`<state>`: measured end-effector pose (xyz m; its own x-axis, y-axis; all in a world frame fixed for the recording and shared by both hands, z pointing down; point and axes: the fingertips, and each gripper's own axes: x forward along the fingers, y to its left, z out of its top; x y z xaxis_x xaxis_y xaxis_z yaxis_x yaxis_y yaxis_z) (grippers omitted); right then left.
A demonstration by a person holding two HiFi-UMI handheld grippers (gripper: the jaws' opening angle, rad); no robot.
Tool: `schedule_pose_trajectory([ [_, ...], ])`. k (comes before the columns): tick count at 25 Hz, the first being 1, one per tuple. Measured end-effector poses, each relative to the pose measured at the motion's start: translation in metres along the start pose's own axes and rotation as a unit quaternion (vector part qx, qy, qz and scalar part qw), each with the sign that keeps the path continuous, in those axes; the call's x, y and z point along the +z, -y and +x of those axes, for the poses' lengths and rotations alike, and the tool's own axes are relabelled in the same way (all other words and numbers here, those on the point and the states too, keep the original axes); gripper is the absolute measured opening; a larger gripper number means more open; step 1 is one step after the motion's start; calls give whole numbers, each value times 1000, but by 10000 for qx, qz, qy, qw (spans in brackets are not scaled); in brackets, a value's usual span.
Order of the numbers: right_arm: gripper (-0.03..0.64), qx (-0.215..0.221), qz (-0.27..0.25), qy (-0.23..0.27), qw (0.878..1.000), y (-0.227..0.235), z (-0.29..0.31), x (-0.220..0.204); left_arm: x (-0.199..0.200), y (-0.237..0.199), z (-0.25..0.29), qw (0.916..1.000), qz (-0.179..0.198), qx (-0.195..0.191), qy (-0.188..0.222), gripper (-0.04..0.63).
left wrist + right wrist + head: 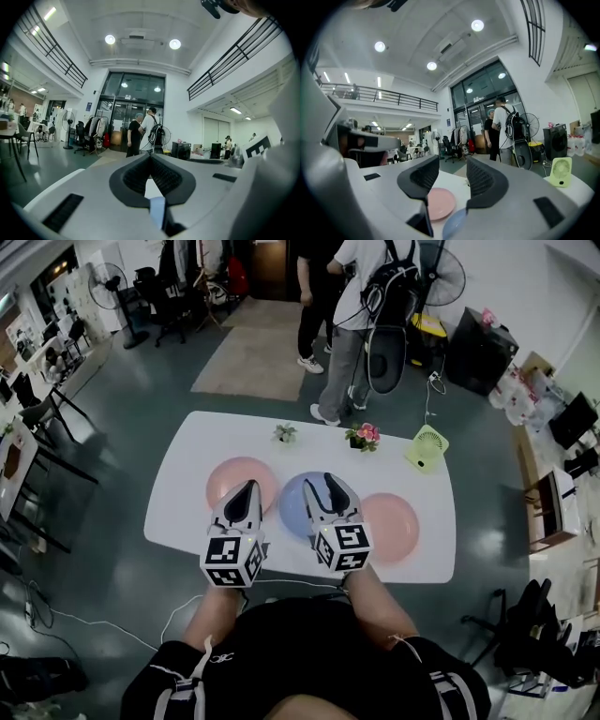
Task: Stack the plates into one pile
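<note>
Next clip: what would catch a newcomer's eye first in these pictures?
Three plates lie in a row on the white table: the left pink plate, the blue plate and the right pink plate, not yet stacked. Over its near half the left claw is shut, while the right claw stands open above the blue plate. Beyond the far side stands a person with a backpack.

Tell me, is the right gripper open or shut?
Open: the right gripper shows its two jaws apart, with nothing held between them.

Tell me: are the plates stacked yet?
No: the left pink plate, blue plate and right pink plate lie side by side on the table.
</note>
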<state>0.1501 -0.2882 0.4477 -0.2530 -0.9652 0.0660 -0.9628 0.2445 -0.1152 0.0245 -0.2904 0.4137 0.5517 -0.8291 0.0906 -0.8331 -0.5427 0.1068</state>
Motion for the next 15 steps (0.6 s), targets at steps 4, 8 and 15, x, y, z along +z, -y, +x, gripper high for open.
schedule_pose_trajectory([
  [4,183,294,-348,-874,9951,-4,23,-64,-7,-6,7,9999,-57,84,-65,12],
  [8,183,699,-357,-1853,9795,-17,37,-145,-19,-22,4,9994,-119,263,-176,12],
  [15,184,999,-1171,-3393,9280,-18,27,-272,-36,-45,-8,9978,-182,513,-367,12],
])
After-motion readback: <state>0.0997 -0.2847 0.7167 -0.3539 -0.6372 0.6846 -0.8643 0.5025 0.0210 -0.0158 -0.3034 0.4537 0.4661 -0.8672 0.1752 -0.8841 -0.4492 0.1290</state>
